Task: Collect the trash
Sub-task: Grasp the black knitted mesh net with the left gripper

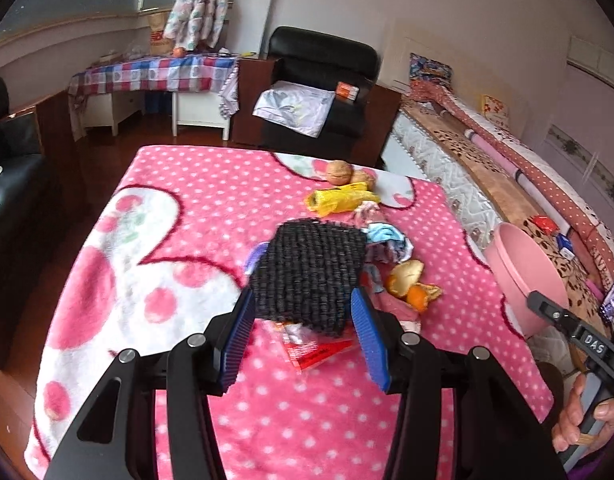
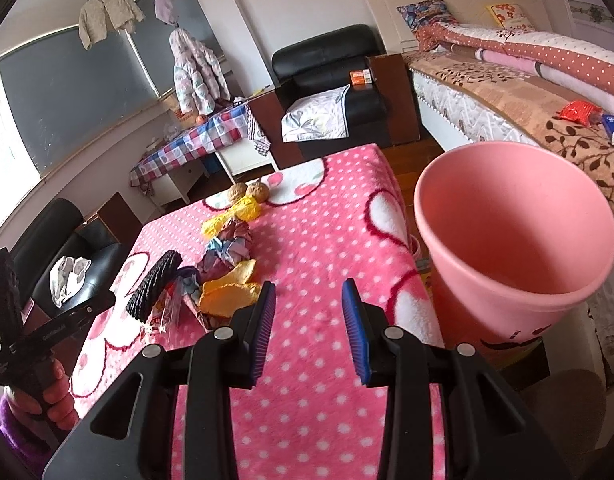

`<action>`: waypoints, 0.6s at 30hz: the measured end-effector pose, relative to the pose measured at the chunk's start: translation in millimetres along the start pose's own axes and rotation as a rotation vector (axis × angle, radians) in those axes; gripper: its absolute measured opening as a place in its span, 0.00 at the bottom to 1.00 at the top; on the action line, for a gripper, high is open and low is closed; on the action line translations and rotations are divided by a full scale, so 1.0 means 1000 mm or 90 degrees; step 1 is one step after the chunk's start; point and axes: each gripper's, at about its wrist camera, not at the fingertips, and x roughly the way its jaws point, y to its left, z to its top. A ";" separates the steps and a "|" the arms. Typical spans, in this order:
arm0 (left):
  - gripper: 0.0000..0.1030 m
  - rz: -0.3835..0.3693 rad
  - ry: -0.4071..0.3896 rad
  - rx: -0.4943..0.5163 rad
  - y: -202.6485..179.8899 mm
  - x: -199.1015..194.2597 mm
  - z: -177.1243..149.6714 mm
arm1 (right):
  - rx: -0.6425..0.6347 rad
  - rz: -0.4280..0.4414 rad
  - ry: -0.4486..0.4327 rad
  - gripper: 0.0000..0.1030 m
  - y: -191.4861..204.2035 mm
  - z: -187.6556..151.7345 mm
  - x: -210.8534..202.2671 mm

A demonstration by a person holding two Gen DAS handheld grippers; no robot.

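Note:
A pile of trash lies on the pink dotted blanket (image 1: 179,208): a yellow wrapper (image 1: 341,198), crumpled paper (image 1: 387,240), orange peel (image 1: 411,280) and a red wrapper (image 1: 315,350). My left gripper (image 1: 303,296) is shut on a black woven mat (image 1: 307,268), held tilted just above the red wrapper. In the right wrist view the mat (image 2: 153,288) stands on edge beside the peel (image 2: 227,292). My right gripper (image 2: 309,284) is open over bare blanket, with nothing between its fingers. A pink bucket (image 2: 515,240) stands off the table's right edge.
Two walnuts (image 1: 339,172) sit at the far end of the pile. A bed (image 2: 507,92) with rolled quilts runs along the right, behind the bucket. A black armchair (image 1: 323,80) stands beyond the table. A person's hand (image 1: 579,420) grips the right tool's handle.

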 end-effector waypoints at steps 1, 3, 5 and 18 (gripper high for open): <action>0.48 -0.006 -0.001 0.006 -0.004 0.001 0.001 | -0.001 0.001 0.002 0.34 0.000 -0.001 0.001; 0.48 -0.010 -0.004 0.019 -0.010 0.005 0.003 | -0.004 0.003 0.008 0.34 0.003 -0.002 0.004; 0.48 -0.012 -0.003 0.031 -0.016 0.011 0.005 | -0.007 0.005 0.012 0.34 0.005 -0.004 0.007; 0.34 0.010 0.029 0.045 -0.009 0.051 0.003 | -0.033 0.039 0.044 0.34 0.027 -0.005 0.020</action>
